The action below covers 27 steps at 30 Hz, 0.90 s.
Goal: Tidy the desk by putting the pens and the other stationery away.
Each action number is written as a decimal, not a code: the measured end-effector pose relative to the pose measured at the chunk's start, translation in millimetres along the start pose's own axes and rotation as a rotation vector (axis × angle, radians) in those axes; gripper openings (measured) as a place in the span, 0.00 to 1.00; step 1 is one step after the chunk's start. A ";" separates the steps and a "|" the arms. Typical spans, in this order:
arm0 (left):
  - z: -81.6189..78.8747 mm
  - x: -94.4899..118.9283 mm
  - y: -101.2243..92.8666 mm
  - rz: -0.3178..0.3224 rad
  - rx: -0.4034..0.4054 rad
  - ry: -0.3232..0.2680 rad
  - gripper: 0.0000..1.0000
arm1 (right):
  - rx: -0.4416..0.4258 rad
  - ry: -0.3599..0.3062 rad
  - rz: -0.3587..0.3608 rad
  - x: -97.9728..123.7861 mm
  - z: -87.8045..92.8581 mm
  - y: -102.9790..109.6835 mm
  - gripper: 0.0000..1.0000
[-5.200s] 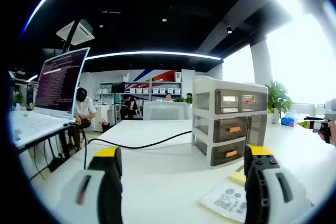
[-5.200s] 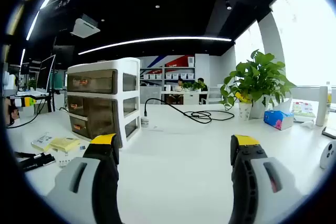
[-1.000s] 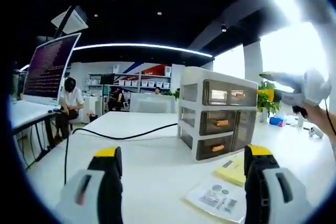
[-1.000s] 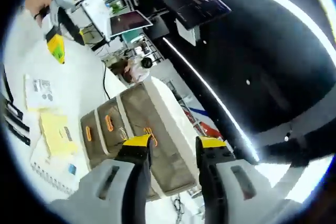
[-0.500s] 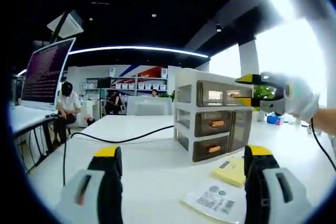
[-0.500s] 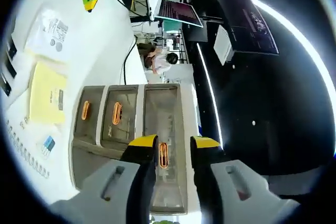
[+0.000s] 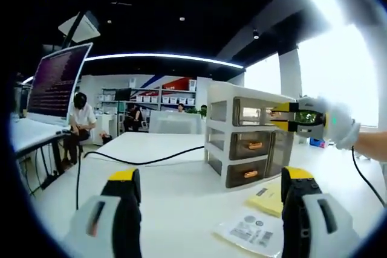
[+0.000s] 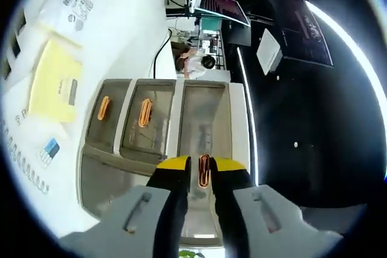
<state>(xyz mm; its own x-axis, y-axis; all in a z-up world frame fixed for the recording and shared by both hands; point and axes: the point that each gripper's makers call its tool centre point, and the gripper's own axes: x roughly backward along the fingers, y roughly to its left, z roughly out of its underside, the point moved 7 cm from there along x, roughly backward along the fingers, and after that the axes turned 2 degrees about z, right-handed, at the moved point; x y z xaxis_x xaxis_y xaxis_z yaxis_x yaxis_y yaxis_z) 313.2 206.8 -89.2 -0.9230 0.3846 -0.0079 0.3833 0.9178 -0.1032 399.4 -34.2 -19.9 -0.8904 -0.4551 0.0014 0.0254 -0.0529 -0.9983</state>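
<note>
Three-drawer organiser (image 7: 249,141) on white surface (image 7: 181,203). Your right claw (image 8: 195,170) nearly closed around top drawer's small orange handle (image 8: 204,170). Light plastic; pull straight. Left claw (image 7: 208,180) spread, empty.

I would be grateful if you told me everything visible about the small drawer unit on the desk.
The drawer unit is a white plastic frame holding three stacked drawers with smoky translucent fronts, each bearing an orange loop handle. It stands upright on the white desk, all drawers looking closed. The right gripper has its yellow-tipped fingers either side of the top drawer's handle. A yellow notepad lies near its base.
</note>
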 end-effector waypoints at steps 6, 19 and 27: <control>2.1 -2.3 -3.3 0.015 0.002 0.008 0.97 | 0.021 -0.002 -0.073 -1.9 0.6 -5.4 0.11; 2.1 -2.0 -2.9 0.012 0.003 0.009 0.97 | 0.000 -0.015 -0.028 35.6 -20.8 -1.0 0.11; 3.3 -2.8 -6.3 0.021 -0.009 0.013 0.97 | -0.014 -0.038 -0.007 54.0 -28.6 -1.2 0.11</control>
<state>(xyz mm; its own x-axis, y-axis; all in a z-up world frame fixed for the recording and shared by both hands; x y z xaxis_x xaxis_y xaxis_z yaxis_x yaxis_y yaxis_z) 313.3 199.7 -91.8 -0.9142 0.4053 0.0031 0.4033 0.9103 -0.0938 338.3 -33.3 -20.3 -0.8727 -0.4882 0.0106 0.0125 -0.0440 -0.9990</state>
